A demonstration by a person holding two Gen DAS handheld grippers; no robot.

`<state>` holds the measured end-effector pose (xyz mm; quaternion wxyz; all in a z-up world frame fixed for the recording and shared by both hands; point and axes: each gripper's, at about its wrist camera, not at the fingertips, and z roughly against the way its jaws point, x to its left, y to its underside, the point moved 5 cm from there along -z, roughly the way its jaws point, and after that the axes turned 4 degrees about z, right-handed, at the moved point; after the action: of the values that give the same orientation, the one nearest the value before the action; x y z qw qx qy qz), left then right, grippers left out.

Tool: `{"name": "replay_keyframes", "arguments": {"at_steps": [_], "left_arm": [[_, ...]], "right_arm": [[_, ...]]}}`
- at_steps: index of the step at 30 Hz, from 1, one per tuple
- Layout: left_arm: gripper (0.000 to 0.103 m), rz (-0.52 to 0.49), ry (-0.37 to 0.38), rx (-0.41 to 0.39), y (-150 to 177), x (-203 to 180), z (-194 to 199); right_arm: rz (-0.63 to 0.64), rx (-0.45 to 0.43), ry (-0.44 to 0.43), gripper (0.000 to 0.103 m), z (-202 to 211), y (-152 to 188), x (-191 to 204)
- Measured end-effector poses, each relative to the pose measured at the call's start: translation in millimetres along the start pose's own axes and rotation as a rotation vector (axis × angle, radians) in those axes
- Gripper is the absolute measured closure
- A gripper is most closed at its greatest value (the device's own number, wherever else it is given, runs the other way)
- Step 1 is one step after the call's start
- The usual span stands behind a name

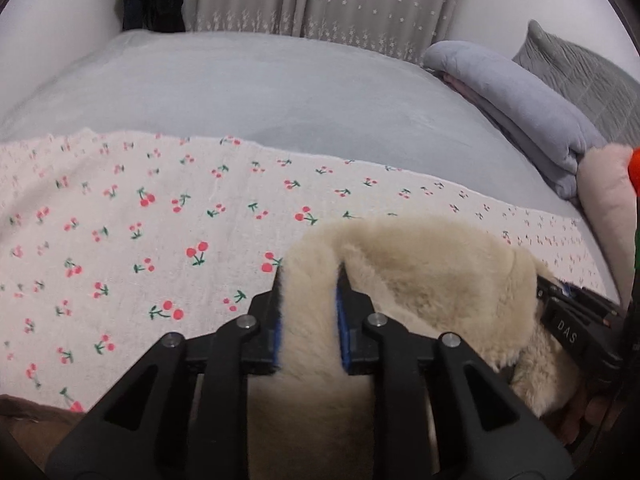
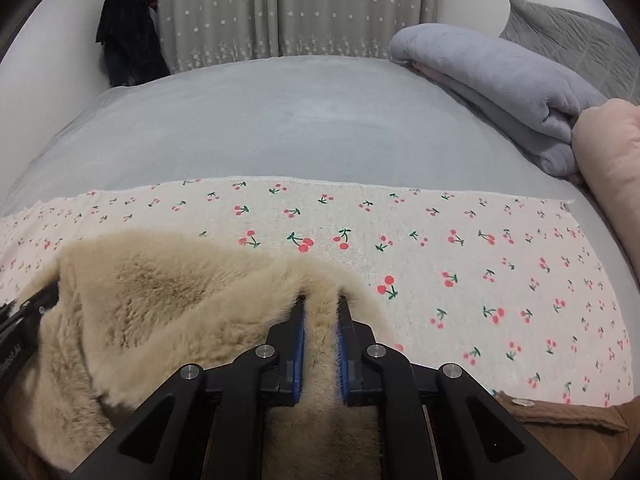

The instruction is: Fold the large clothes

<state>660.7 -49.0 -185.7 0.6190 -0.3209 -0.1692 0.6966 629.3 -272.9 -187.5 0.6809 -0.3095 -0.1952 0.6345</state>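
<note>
**Fingers clamp the fleece**

Fingers (image 1: 276, 300) of the left gripper (image 1: 309, 280) pinch the cream fleece garment (image 1: 420, 272); the right gripper (image 2: 321, 300) pinches it too. It lies bunched on the cherry-print cloth (image 2: 480, 248), at 6 o'clock.

— What are you holding?
— Your cream fleece garment (image 1: 420, 276), plush and bunched, brown at its edges, lifted by a fold in each pair of tongs above the cherry-print cloth (image 2: 460, 248).

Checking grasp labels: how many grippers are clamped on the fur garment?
2. The left gripper pinches one fold of the fur garment; the right gripper pinches another fold to its right. Their tips are buried in fur.
</note>
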Motion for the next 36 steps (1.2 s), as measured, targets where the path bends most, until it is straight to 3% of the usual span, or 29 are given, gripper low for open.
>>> {"name": "replay_keyframes", "arguments": {"at_steps": [1,5,8,9,12,17,20,21,23,26,27,31,36], "left_arm": [[0.072,0.014,0.005,0.002,-0.3,2.0,0.5],[0.037,0.078,-0.014,-0.006,-1.3,12.6,18.5],[0.033,0.066,0.016,-0.01,5.7,10.5,46.4],[0.03,0.042,0.011,-0.011,9.7,8.6,55.8],[0.019,-0.08,-0.031,-0.023,29.5,3.2,92.3],[0.016,-0.21,-0.016,-0.016,56.8,11.2,126.8],[0.012,-0.314,0.014,-0.005,78.6,30.0,111.6],[0.012,-0.322,0.0,0.021,83.8,42.3,100.4],[0.011,-0.167,0.052,0.102,80.1,66.6,90.4],[0.011,-0.02,-0.003,0.06,64.6,85.1,117.7],[0.011,0.007,0.013,0.073,63.4,86.4,129.1],[0.011,0.043,0.013,0.107,78.1,86.0,178.1],[0.011,-0.075,0.047,0.161,141.6,73.0,237.5]], "right_arm": [[0.003,0.003,0.004,0.09,-0.2,-0.5,0.3],[-0.022,-0.034,-0.049,0.08,23.0,-0.1,-3.7],[-0.037,-0.051,-0.078,0.053,54.5,7.9,-8.6],[-0.008,-0.064,-0.073,0.049,68.8,13.9,-8.4],[0.1,-0.056,-0.064,0.048,100.0,36.0,-6.6],[0.153,0.057,-0.065,0.046,116.7,90.2,-40.1],[0.129,0.11,0.009,0.044,95.5,117.9,-79.7],[0.135,0.094,0.028,0.029,89.7,123.6,-89.6],[0.071,0.064,-0.012,0.017,85.2,132.0,-110.2],[0.049,0.081,0.038,0.017,106.4,134.3,-117.4],[0.072,0.078,0.036,0.017,116.4,135.5,-113.6],[0.173,0.068,-0.006,0.017,167.6,155.0,-93.9],[0.23,0.096,-0.066,0.017,220.9,200.2,-74.0]]}}
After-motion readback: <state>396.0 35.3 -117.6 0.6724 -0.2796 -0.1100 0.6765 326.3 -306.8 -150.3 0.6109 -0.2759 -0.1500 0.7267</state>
